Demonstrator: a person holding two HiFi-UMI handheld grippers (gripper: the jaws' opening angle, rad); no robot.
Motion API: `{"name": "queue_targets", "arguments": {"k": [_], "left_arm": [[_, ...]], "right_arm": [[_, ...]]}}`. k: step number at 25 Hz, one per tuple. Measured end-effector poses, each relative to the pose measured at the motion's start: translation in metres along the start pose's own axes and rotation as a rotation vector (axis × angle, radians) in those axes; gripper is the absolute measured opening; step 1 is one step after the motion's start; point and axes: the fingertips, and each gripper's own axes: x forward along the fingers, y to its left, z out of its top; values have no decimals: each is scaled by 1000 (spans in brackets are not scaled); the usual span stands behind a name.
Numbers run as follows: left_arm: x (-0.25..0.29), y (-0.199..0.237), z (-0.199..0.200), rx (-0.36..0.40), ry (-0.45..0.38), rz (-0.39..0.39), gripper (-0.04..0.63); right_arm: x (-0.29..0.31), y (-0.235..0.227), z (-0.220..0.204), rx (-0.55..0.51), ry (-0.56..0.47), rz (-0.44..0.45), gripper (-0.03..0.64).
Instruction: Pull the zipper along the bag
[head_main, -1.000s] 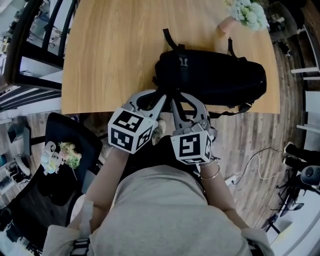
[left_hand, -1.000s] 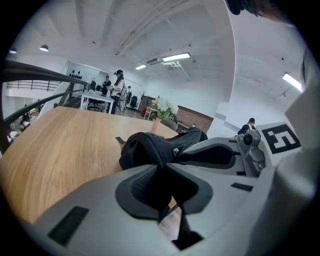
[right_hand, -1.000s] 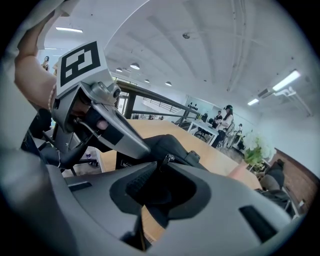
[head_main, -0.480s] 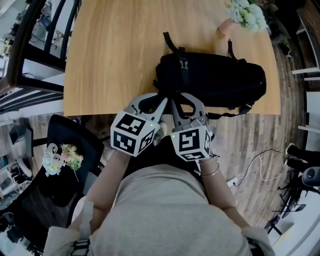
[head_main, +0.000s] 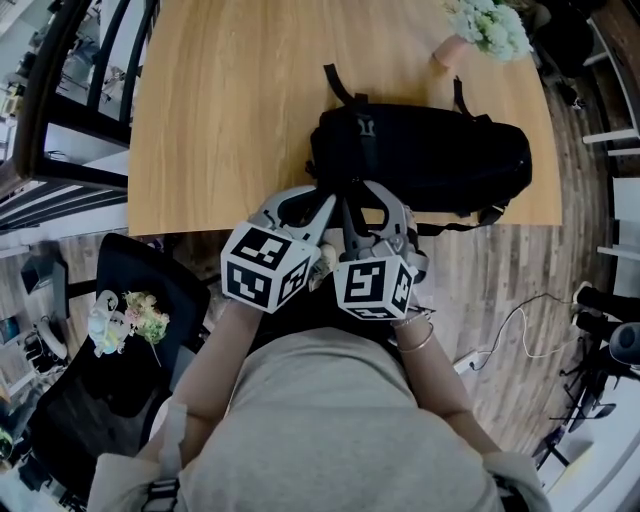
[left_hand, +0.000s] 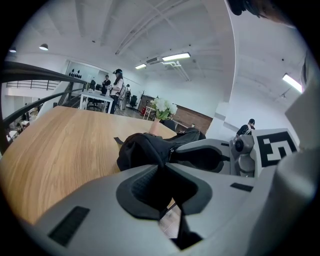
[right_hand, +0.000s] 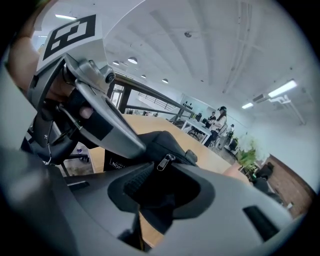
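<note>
Wood-grain surface (head_main: 230, 100) takes up the far left and middle of the head view. Its left half is bare, so the work sits at the near edge, close to the person. A dark chair (head_main: 150, 290) stands on the floor at near left, well apart from it.

The left gripper (head_main: 322, 195) reaches in at the near left end of the black bag (head_main: 430, 155). Its jaws have just been closing and now pinch the bag there. In the left gripper view, black fabric fills the gap between the tips. I judge this hold to be an anchor. With the cloth pinned at this end, the bag should stay taut and not slide when the zipper is drawn.

The right gripper (head_main: 352, 200) sits just beside it, and the two meet at almost the same spot on the bag. Its jaws have just been opening and stand spread. The metal zipper pull (right_hand: 165, 161) hangs just at the tips, in line with the gap, and neither pad presses on it. That placement reads as lining up to take the pull, with the grip not yet made.

The bag lies lengthwise along the near edge and stretches right from both grippers. The zipper therefore probably runs to the right, which would give that hand a straight path away from the anchor. A vase of flowers (head_main: 485, 25) stands at the far right corner, clear of that path.
</note>
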Motion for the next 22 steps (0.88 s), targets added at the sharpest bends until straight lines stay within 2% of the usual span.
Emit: {"name": "queue_targets", "arguments": {"k": [7,17,22], "left_arm": [[-1,-2,-2,13,10,-11,44],[-2,-2,-1,11,14,-33,44],[-2,-2,-2,9,15,-29,44]], "right_arm": [[4,0,-2,13,7,-14,106],[-7,-8,-6,99,2,-77,52],[-13,-13,-7,93,-6,-103,63]]}}
